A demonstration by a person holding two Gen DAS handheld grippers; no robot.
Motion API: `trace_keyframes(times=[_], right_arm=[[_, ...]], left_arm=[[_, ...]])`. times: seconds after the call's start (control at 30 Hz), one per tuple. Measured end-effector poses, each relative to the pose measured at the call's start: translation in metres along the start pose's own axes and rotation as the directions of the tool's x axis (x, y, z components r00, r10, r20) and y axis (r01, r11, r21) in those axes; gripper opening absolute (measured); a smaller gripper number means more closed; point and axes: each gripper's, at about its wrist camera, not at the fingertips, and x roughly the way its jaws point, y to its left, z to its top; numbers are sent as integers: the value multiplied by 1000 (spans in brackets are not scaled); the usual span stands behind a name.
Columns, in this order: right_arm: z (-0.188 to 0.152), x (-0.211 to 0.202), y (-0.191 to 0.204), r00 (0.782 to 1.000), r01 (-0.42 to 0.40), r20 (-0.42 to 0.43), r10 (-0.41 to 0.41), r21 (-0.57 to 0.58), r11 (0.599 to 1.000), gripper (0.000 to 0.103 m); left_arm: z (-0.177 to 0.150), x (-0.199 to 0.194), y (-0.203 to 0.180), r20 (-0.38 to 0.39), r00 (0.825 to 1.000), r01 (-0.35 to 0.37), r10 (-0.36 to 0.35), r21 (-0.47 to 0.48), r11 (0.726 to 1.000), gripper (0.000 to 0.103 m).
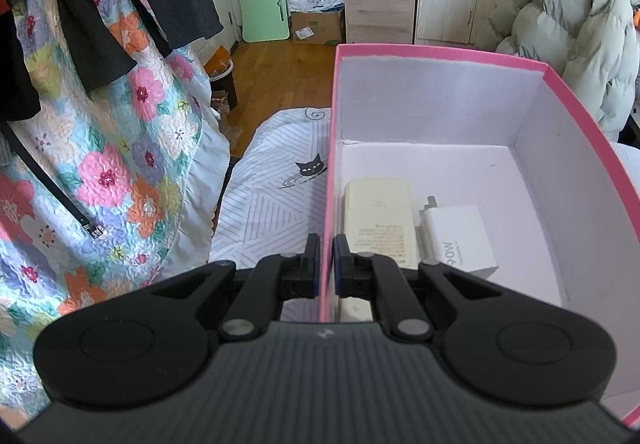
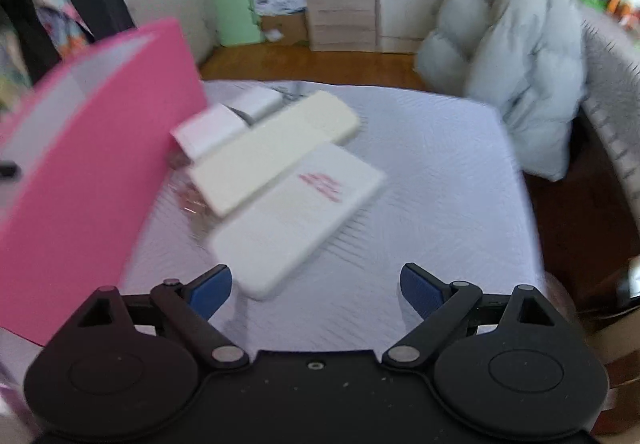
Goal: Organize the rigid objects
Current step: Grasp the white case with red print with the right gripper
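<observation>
My left tongs (image 1: pixel 326 260) are clamped on the near wall of the pink box (image 1: pixel 440 54) — one blue pad outside, one inside, the thin cardboard pinched between them. The box is bright pink outside and along its rim, plain white inside, open-topped and deep. On its floor, close to the wall I hold, lies a cream-coloured slab (image 1: pixel 380 220) with rounded corners and small printed text on its face. Just beside it sits a white charger cube (image 1: pixel 460 240) with grey lettering on the side and its prongs pointing toward the far wall. The box rests on a bed with a white cover (image 1: pixel 272 180) printed with grey stripes and a black cat.

My right tongs (image 2: pixel 316 288) stand wide apart with nothing between the blue pads; the picture here is smeared by motion. Ahead of them on the bed cover (image 2: pixel 440 172) lie more things to sort: a flat white rectangular slab (image 2: pixel 296 220) with rounded corners and a pinkish-red mark on top, nearest the tongs; a longer cream slab (image 2: pixel 276 152) touching its far edge; and past that two small white blocks (image 2: pixel 208 130), too blurred to tell apart. All sit just beside the pink outer wall of the box (image 2: pixel 88 164).
</observation>
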Motion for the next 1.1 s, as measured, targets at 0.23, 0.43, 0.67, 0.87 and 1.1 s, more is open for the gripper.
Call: trace_keyframes(times=[0.23,0.43,0.67,0.87,1.1], right_arm=[[-8,31,37,998,22,64,-19,-34,999,98],[-14,40,48,987,88,141,-79,-58,994,99],[-19,14,17,991,51,124,-42,-75,996,70],[-27,-3,-6,997,19,81,-16,-36,999,62],[-13,12,-5,996,35,84,-30,-68,997,68]], left_arm=[[2,4,-5,-26,999,-17,18,47,999,6],[2,5,-8,-33,999,-29,32,75,997,7],[1,4,-5,-31,999,-18,20,58,998,7],[1,5,-7,-32,999,-23,25,63,998,7],[1,3,-7,-15,1000,-11,12,55,998,7]])
